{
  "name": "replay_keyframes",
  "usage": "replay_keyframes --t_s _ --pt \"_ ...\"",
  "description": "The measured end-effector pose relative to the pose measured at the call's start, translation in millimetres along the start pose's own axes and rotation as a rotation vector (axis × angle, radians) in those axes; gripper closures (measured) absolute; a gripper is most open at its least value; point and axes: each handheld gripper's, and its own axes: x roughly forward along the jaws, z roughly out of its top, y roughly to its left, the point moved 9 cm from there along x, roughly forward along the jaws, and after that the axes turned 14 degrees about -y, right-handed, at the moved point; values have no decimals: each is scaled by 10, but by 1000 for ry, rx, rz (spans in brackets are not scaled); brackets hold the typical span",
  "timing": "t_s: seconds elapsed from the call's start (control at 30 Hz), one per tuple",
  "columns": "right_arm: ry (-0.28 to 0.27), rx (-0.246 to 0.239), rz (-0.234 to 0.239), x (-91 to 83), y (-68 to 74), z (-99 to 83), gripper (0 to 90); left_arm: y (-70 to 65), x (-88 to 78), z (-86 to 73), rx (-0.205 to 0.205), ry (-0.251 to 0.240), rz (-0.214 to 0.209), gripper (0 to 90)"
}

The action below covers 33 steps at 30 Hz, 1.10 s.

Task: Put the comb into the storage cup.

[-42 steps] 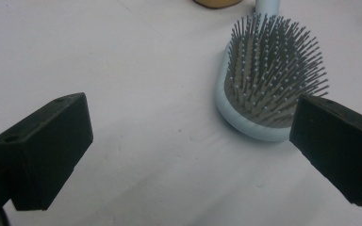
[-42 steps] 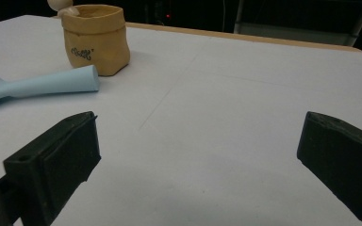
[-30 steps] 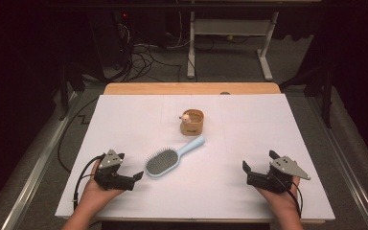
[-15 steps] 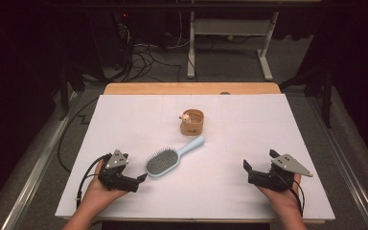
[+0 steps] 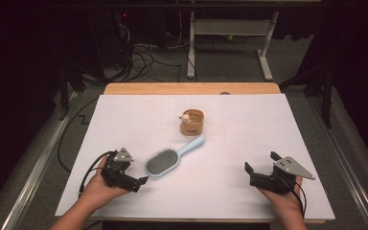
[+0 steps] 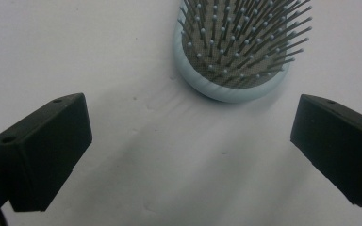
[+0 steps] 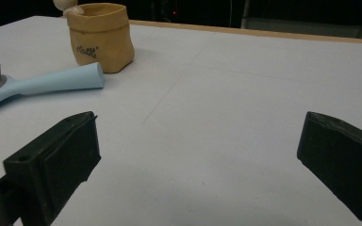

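jaws of my left gripper [image 6: 188,141] stand spread wide, aimed at the rounded end of the blue hairbrush [image 5: 172,158], which lies bristles-up near the paper sheet's [image 5: 124,115] front edge, left of centre. i should straddle the head evenly and close on its rim, not the bristles. my right gripper [image 5: 261,168] rests open near the front right corner.

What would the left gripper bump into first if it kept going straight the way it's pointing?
Most likely the hairbrush. The left gripper has its jaws wide open, and the round bristle end of the brush lies just ahead, a little to one side of the middle. Only bare white table cover lies between them.
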Motion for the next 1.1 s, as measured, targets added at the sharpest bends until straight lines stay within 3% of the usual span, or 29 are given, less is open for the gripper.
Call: replay_keyframes --t_s 0.33,0.57,0.9,1.1 --pt "-1 -4 5 -9 28 -1 4 -37 53 -15 10 49 -16 0" --pt "5 -10 14 -1 51 -14 4 -76 108 82 32 79 -34 0" --pt "8 -10 19 3 61 -23 4 -126 232 151 29 113 -61 0" --pt "9 -10 22 3 71 -23 4 -161 317 221 65 136 -61 0"
